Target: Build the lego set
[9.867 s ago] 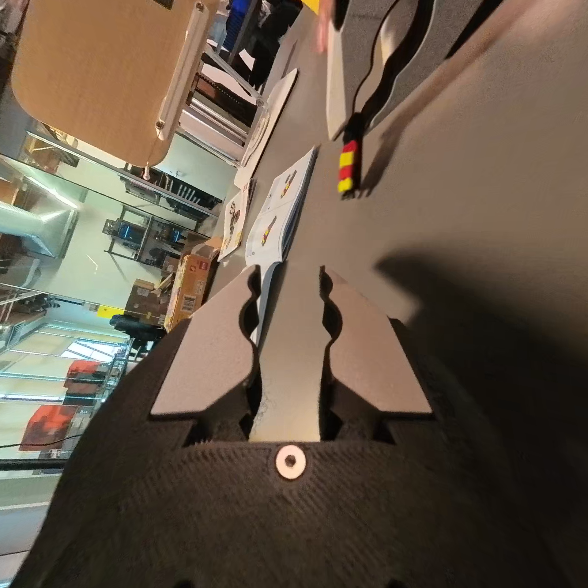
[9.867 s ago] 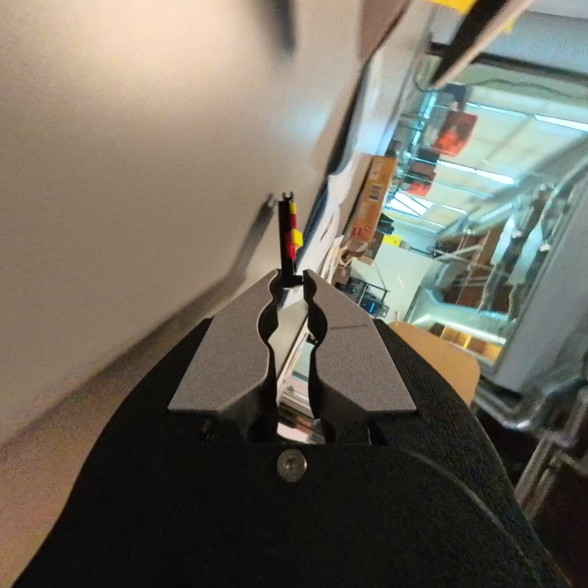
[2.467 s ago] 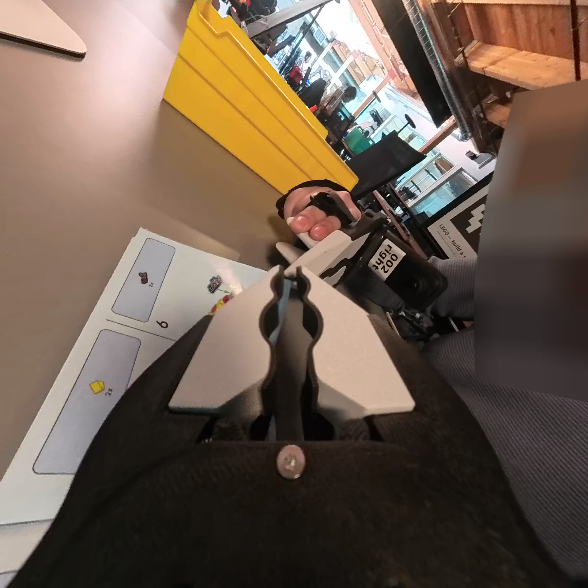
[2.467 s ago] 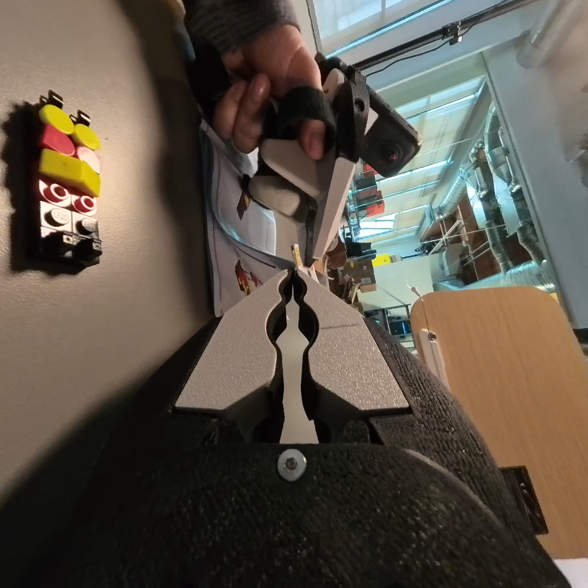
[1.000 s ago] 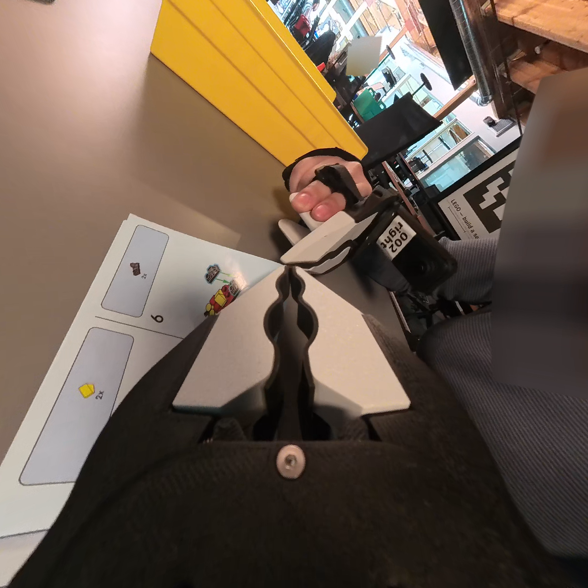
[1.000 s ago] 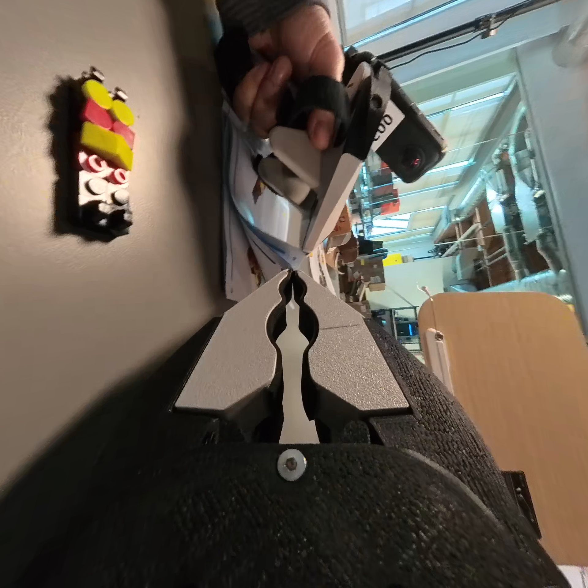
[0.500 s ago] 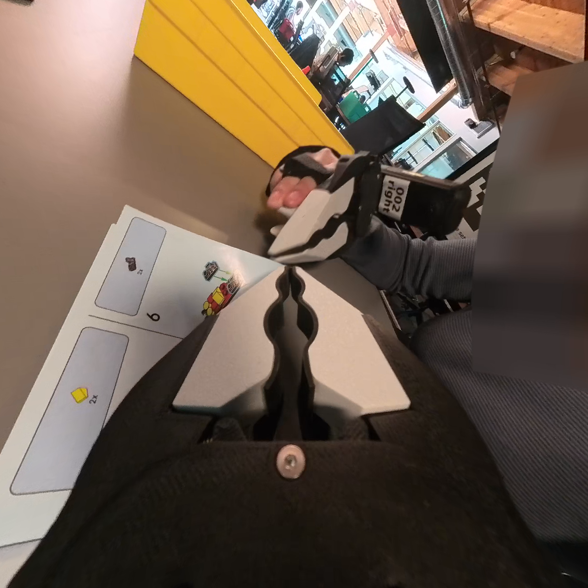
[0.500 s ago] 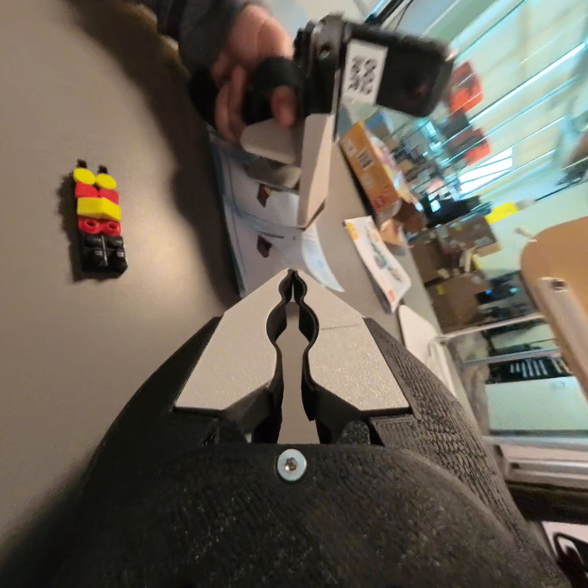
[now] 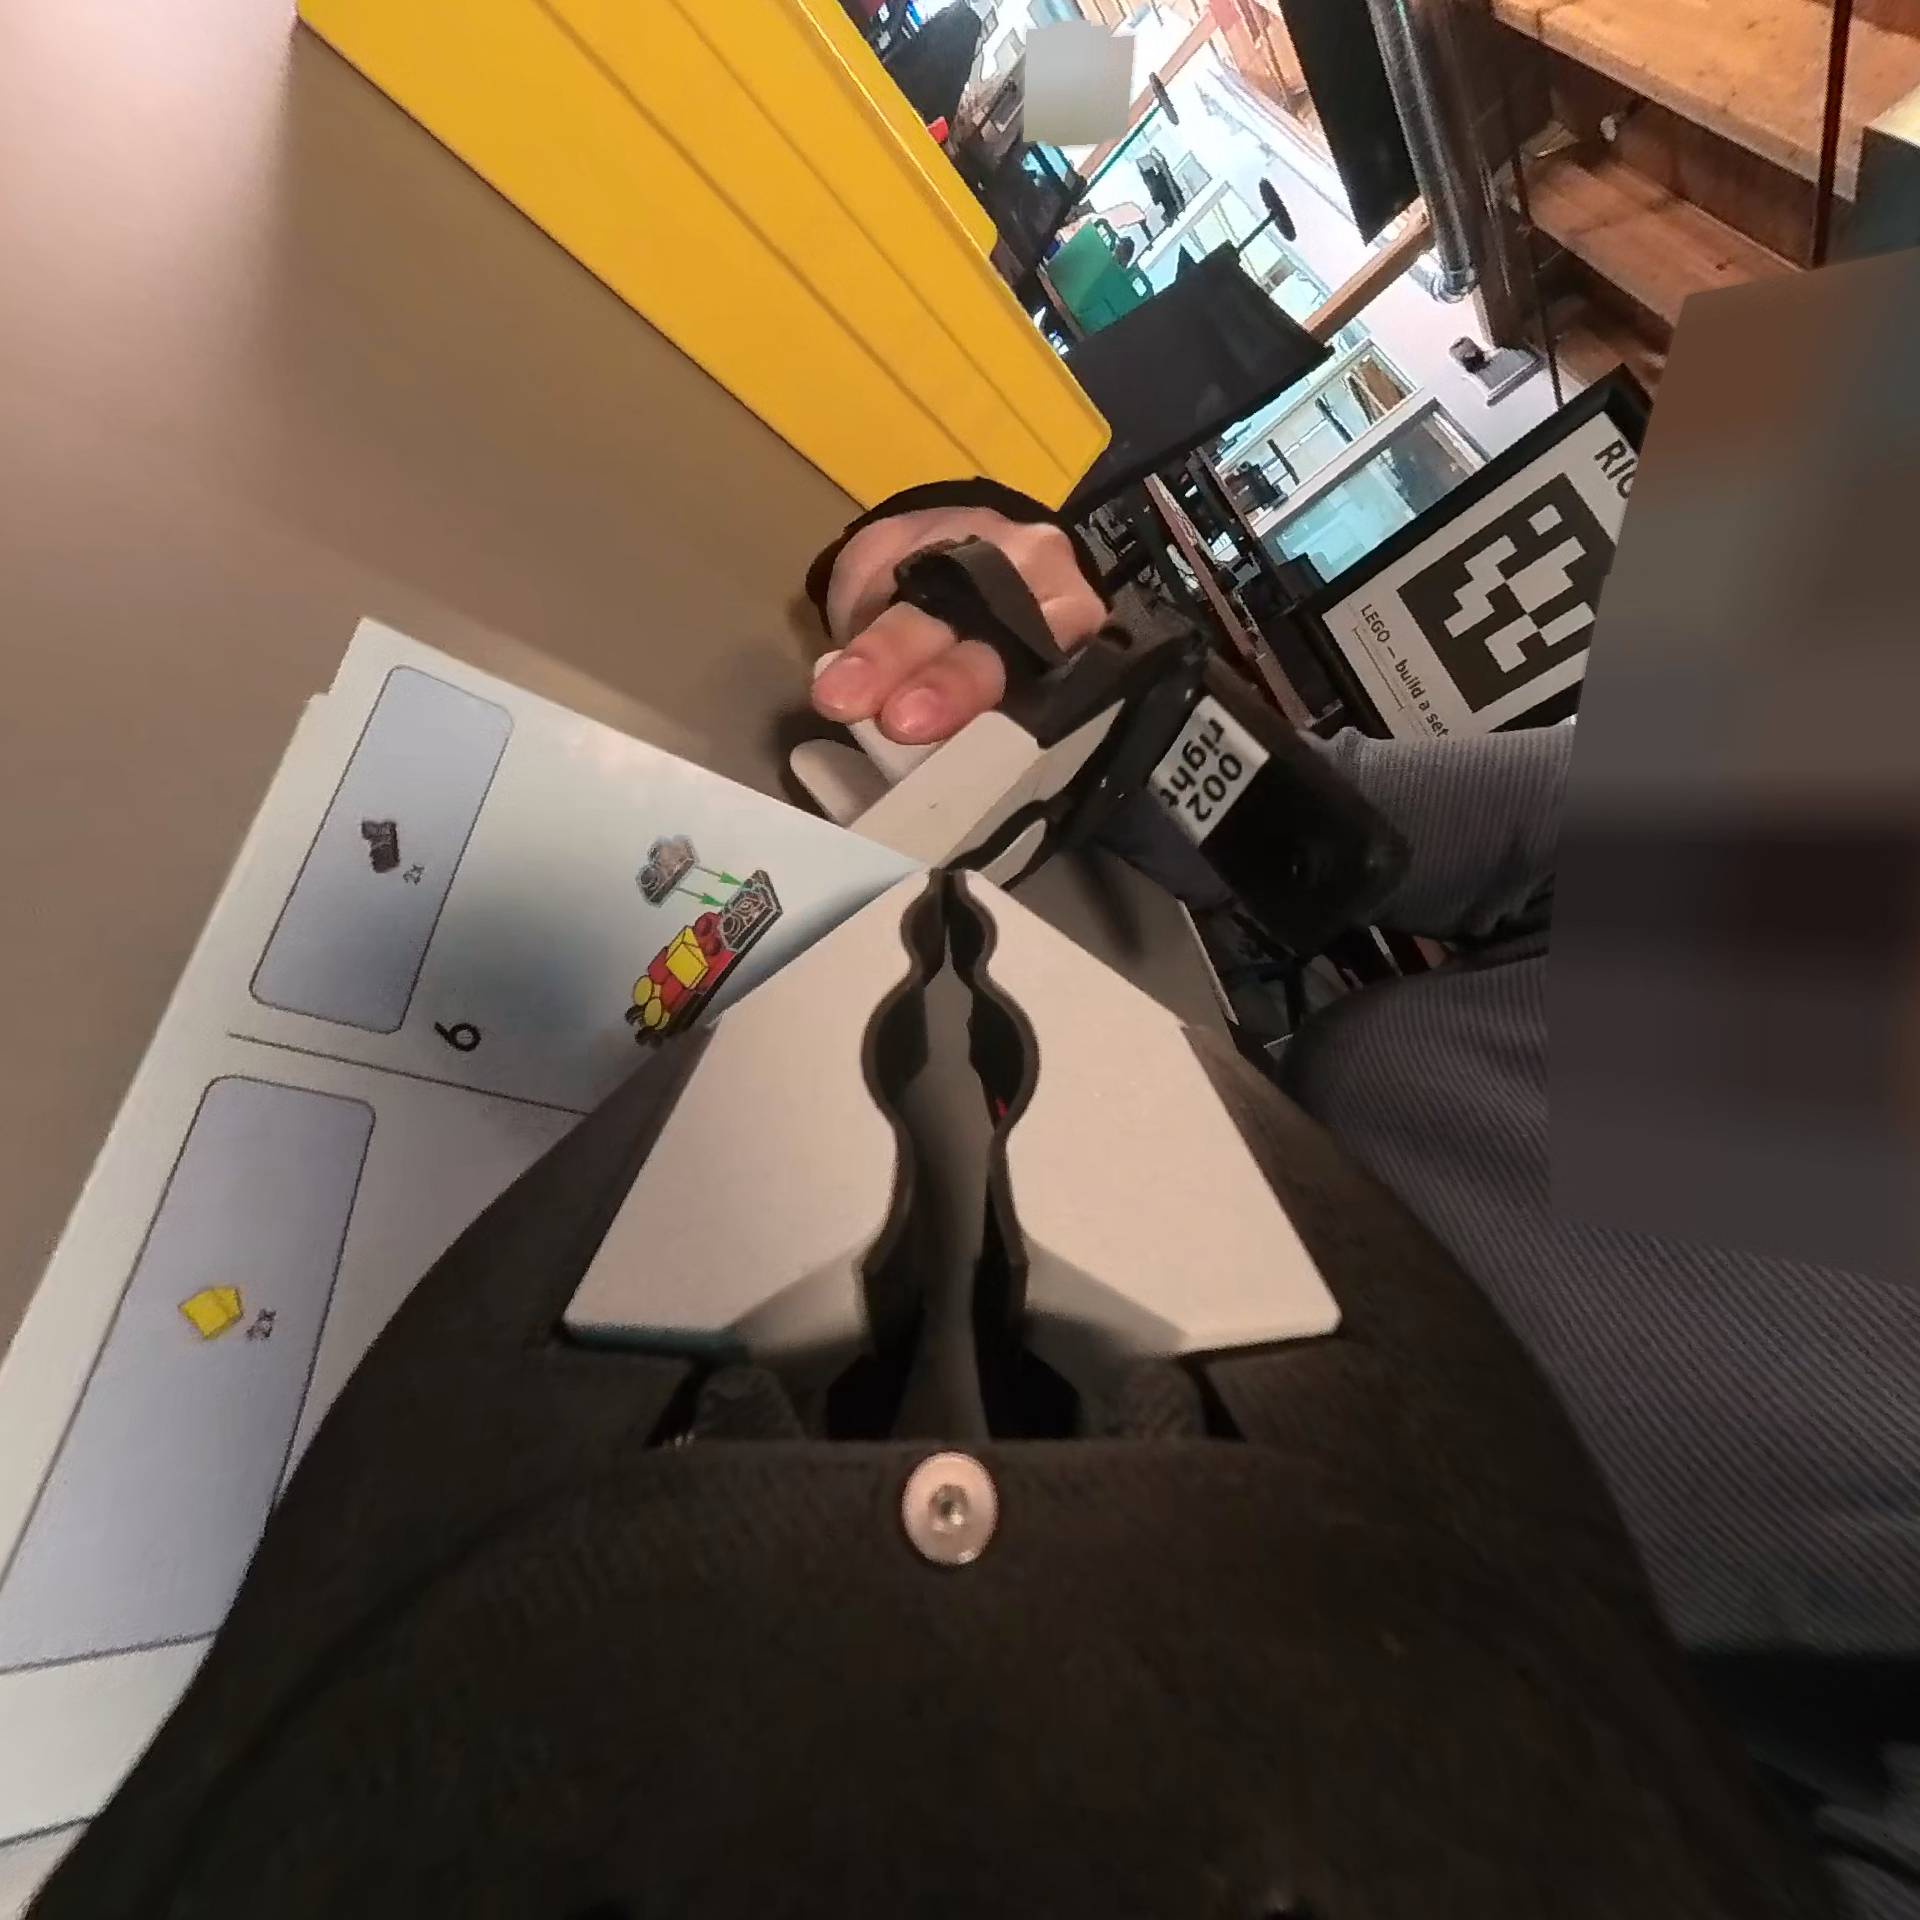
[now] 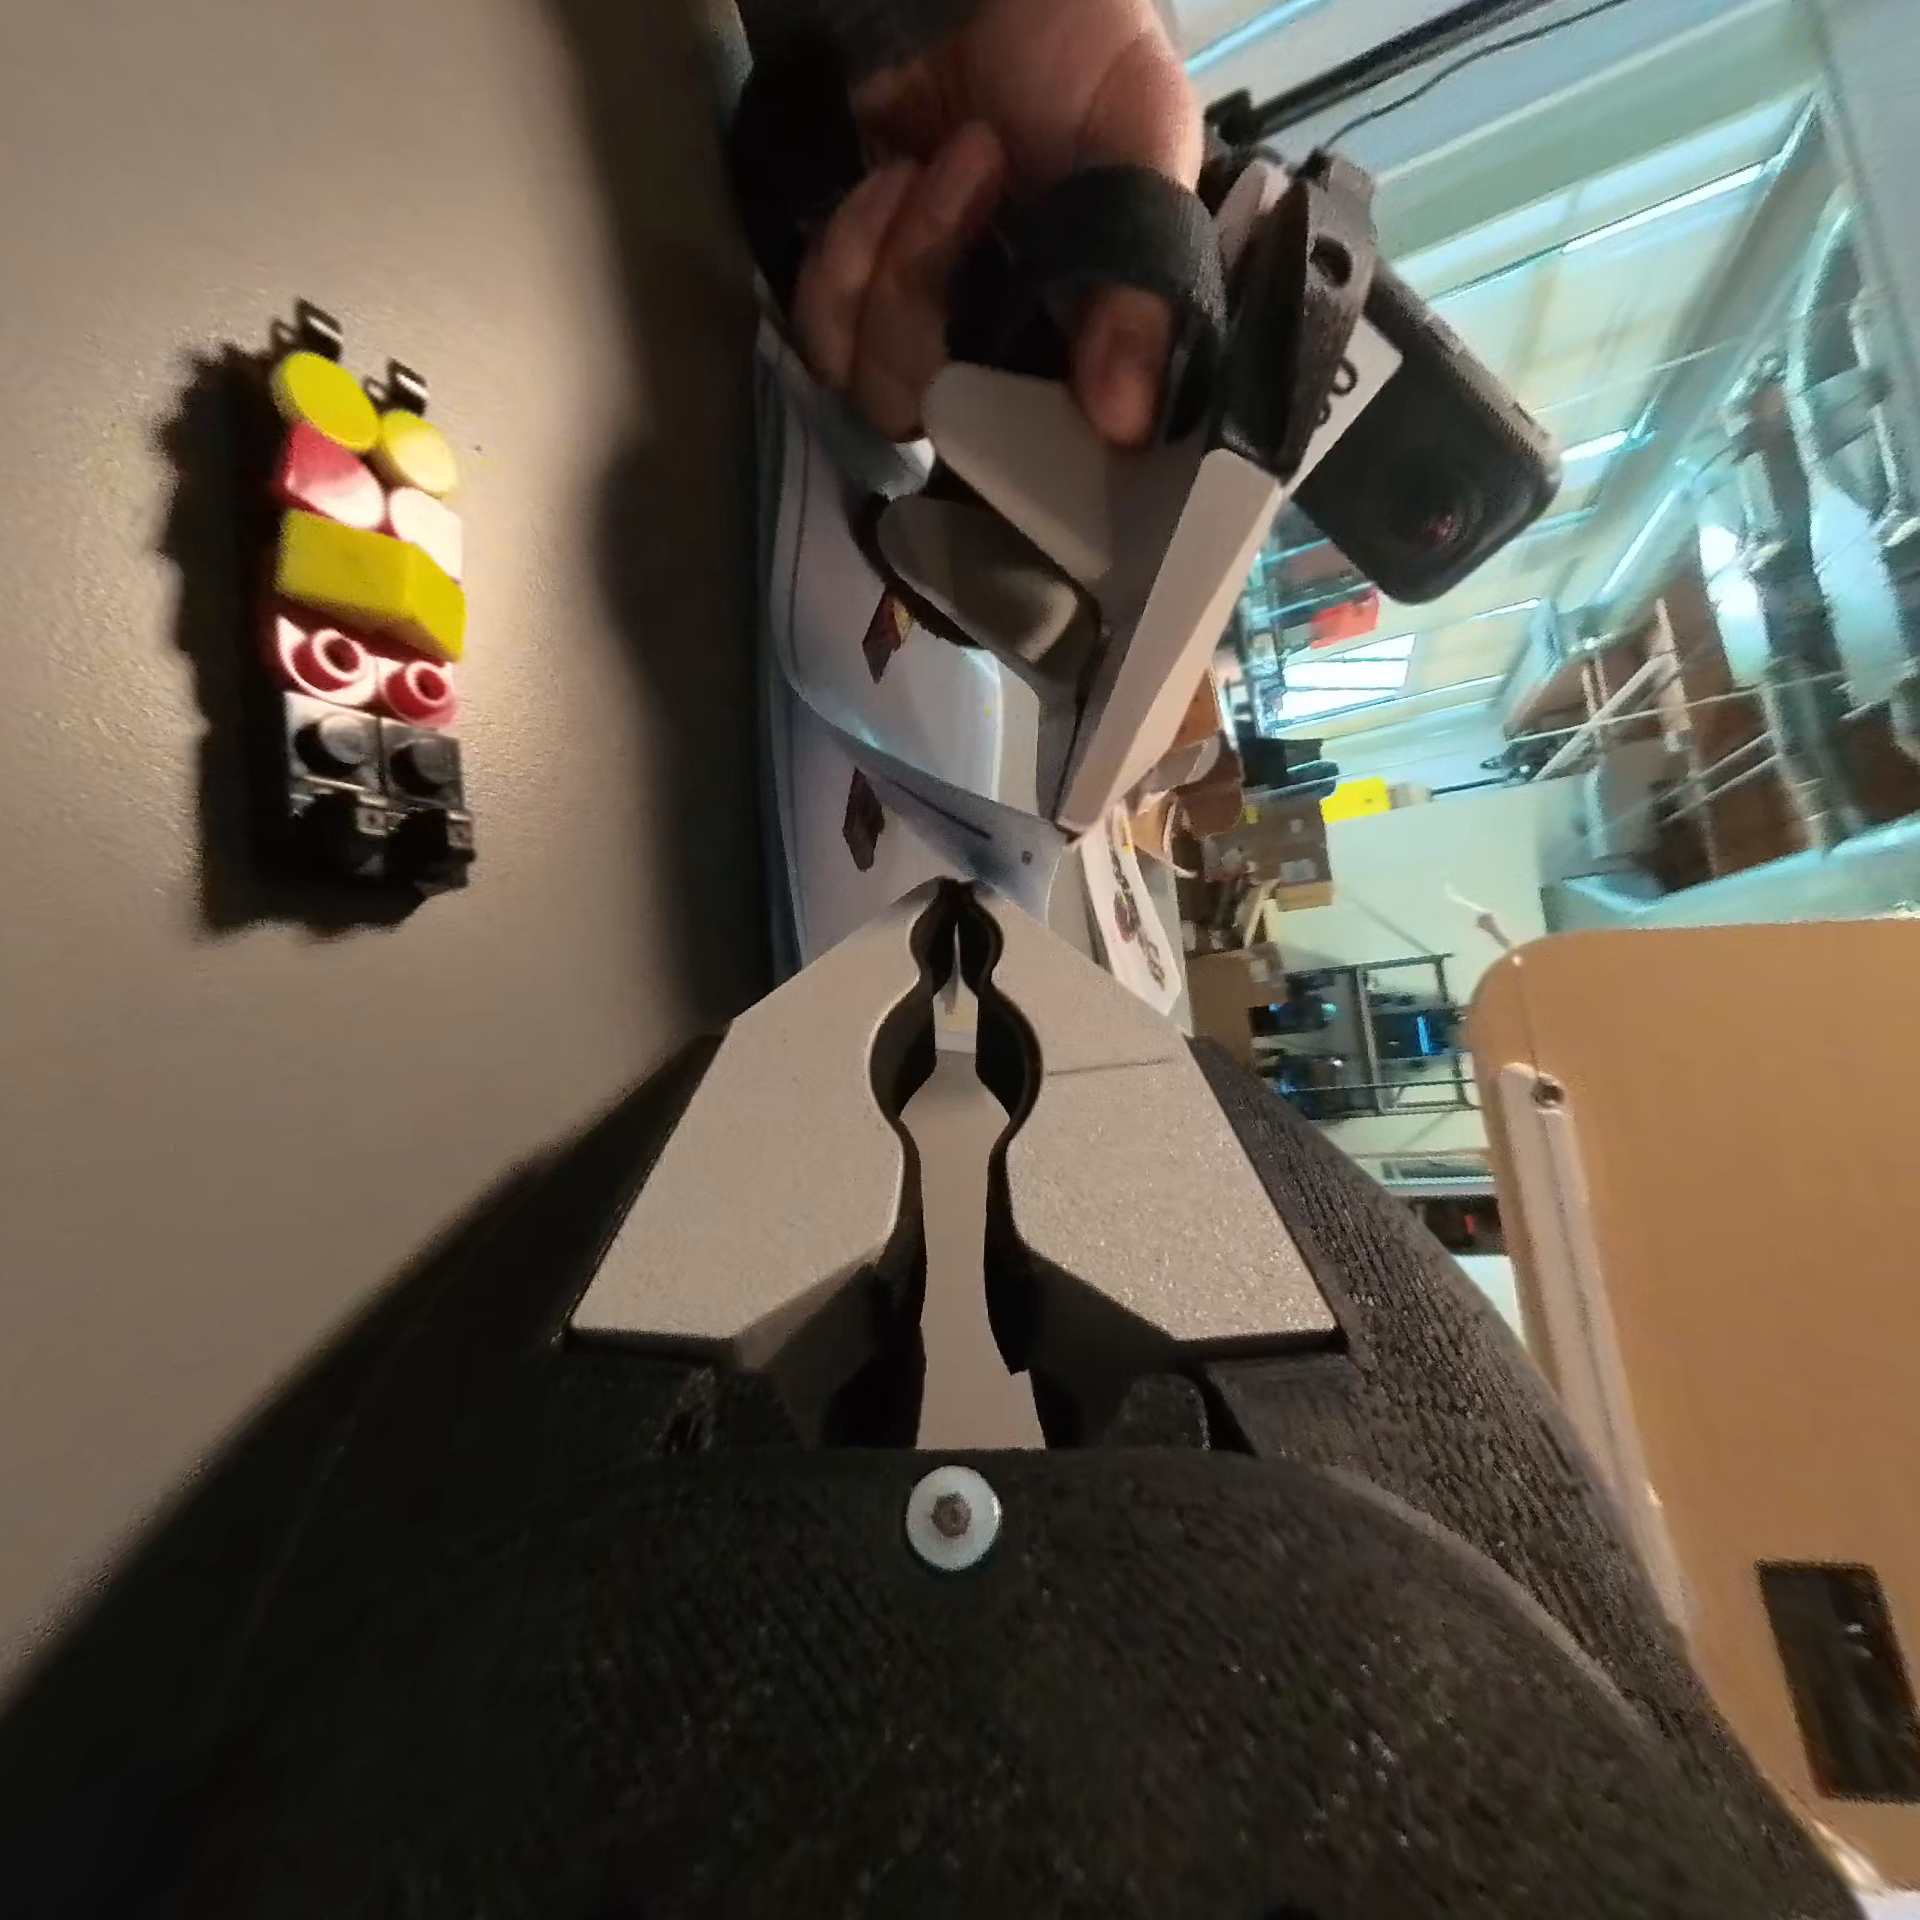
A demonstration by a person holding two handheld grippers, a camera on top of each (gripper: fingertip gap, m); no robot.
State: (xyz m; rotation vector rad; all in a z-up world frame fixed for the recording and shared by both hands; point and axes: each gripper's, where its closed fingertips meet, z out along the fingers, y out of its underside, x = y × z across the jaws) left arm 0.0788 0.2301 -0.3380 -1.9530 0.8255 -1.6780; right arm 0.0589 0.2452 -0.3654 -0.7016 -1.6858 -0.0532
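The small lego model (image 10: pixel 364 623), a strip of black, red and yellow bricks, lies flat on the grey table (image 10: pixel 208 1143), left of both grippers. The open instruction booklet (image 9: pixel 468 935) lies beside it. My left gripper (image 9: pixel 948 883) is shut at the corner of a booklet page. In the right wrist view the left gripper (image 10: pixel 1060 821) holds that page (image 10: pixel 935 769) curled up off the booklet. My right gripper (image 10: pixel 958 904) is shut with nothing visible in it. Its tips touch the left gripper's tips at the page corner, and it also shows in the left wrist view (image 9: pixel 935 821).
A yellow bin (image 9: pixel 727 208) stands on the table behind the booklet. A sign with a black-and-white marker (image 9: pixel 1496 613) stands to the right. A wooden chair back (image 10: pixel 1714 1247) and more paper leaflets (image 10: pixel 1132 914) are beyond the booklet. The person's grey-clad legs (image 9: pixel 1558 1351) are close.
Half a second ago the right gripper had swung back from the booklet; it is now tip to tip with the left gripper again. The page corner is raised.
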